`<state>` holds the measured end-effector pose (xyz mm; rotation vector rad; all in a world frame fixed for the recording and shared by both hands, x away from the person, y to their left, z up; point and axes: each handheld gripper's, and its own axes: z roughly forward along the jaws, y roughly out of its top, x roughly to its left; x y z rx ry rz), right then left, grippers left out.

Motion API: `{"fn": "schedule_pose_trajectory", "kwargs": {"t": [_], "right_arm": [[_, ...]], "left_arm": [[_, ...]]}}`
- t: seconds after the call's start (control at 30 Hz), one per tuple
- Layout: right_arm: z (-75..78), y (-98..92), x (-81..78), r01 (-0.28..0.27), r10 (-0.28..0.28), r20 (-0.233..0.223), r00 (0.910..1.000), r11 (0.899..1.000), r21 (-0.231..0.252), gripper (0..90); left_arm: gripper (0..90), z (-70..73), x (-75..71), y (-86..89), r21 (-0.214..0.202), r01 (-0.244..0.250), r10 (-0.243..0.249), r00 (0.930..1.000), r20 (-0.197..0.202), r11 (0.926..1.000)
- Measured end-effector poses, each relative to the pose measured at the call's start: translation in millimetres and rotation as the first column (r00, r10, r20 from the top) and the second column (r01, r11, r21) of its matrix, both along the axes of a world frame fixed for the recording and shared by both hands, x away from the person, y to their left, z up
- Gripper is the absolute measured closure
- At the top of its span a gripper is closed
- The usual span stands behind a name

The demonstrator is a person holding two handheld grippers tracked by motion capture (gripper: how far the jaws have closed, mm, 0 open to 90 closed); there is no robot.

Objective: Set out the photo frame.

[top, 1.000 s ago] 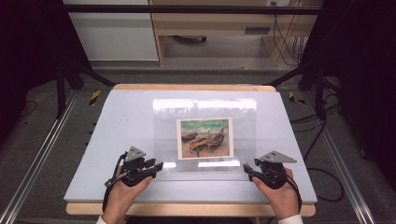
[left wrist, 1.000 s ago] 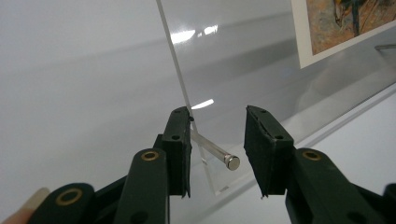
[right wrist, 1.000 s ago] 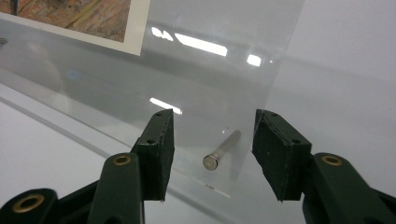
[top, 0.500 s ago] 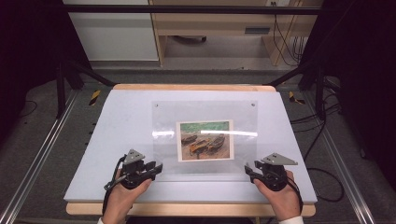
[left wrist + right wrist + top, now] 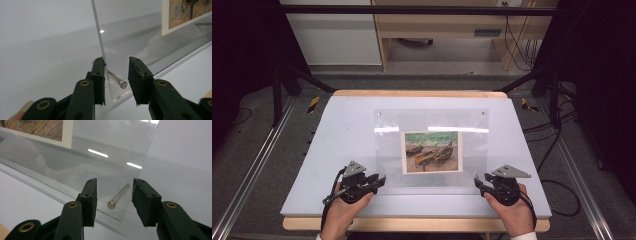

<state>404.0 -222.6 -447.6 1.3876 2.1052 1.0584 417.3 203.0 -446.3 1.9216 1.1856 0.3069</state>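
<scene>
A clear acrylic panel (image 5: 432, 120) holding a small painting of boats (image 5: 432, 151) rests on the pale table (image 5: 337, 150). At its near left corner is my left gripper (image 5: 379, 181), open; in the left gripper view its jaws (image 5: 116, 62) straddle the panel corner (image 5: 130, 30) and a metal pin (image 5: 117, 81) without touching the pin. My right gripper (image 5: 478, 182) is at the near right corner, also open. In the right gripper view its jaws (image 5: 115, 181) stand either side of a second metal pin (image 5: 118, 196) set through the panel (image 5: 107, 145).
The table's wooden front edge (image 5: 412, 224) lies just under both hands. Aluminium rails (image 5: 257, 165) run along the left, and cables (image 5: 557, 190) trail on the floor at the right. A wooden bench (image 5: 437, 25) stands beyond the table.
The bright reflections on the panel have slid from its near edge to its far part, so its tilt has changed. Both hands have stayed at the near corners.
</scene>
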Motion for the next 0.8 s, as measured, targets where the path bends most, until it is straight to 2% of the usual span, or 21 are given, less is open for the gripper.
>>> {"fn": "schedule_pose_trajectory", "kwargs": {"t": [0.8], "right_arm": [[-1.8, -2.2, -4.5, -0.004, 0.003, -0.009, 1.0, 1.0, -0.006, 60.5]], "left_arm": [[67.4, -1.4, -2.2, 1.6, 0.007, 0.024, -0.024, 0.9996, -0.015, 0.9997]]}}
